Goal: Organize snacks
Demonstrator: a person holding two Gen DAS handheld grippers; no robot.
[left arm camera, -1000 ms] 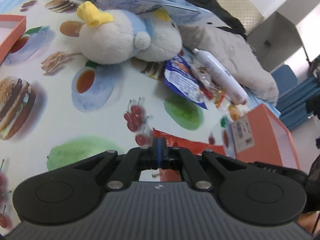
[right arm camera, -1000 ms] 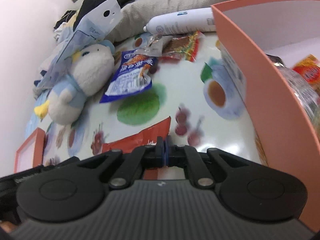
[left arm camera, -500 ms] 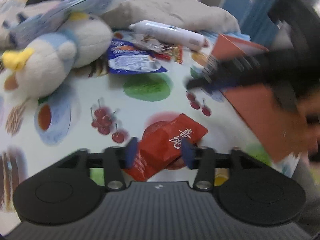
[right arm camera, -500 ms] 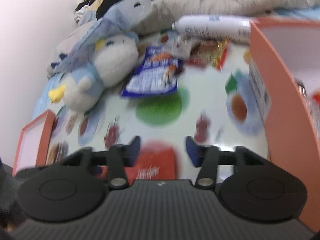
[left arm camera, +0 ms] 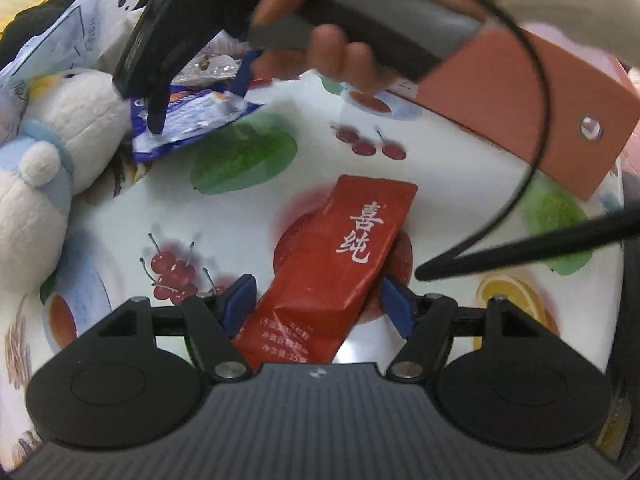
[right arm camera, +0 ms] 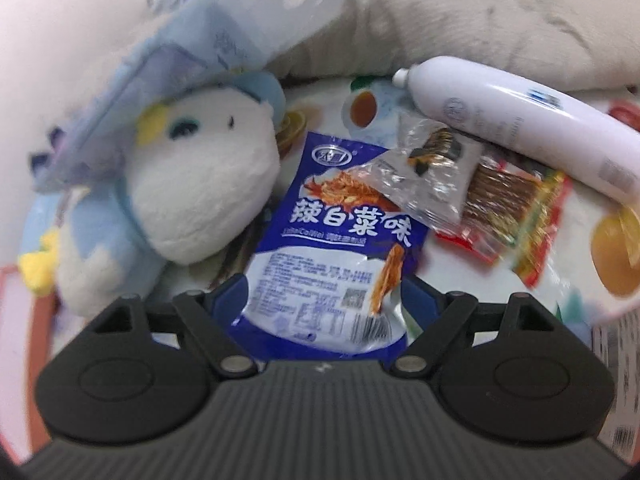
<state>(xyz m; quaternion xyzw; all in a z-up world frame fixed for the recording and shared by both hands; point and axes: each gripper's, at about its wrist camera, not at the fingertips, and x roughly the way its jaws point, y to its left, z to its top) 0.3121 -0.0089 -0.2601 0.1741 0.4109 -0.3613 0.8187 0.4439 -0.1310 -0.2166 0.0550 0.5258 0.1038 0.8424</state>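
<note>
The left tongs (left arm camera: 320, 304) stand spread and are opening further, with the near end of the red snack packet (left arm camera: 340, 264) lying between the blue pads but not pinched; the packet rests flat on the fruit-printed tabletop (left arm camera: 460, 184), slanting away from the tongs toward the orange box (left arm camera: 532, 108). Beyond the red packet, the person's right hand (left arm camera: 336, 52) grips the other tool, whose black fingers (left arm camera: 156, 116) reach down over the blue snack packet (left arm camera: 192, 128).

Seen from the right wrist, the right tongs (right arm camera: 324, 300) are likewise spread and opening, and the blue snack packet (right arm camera: 336, 240) lies between the pads, untouched as far as the blur allows. Just left of that packet sits a white-and-blue plush toy (right arm camera: 196, 192). On the packet's far right corner rests a crumpled clear wrapper (right arm camera: 424, 176), and just right of that a red-edged snack bag (right arm camera: 512, 208). Behind the bag lies a white bottle (right arm camera: 520, 116) on its side, against a grey cushion (right arm camera: 500, 20).
</note>
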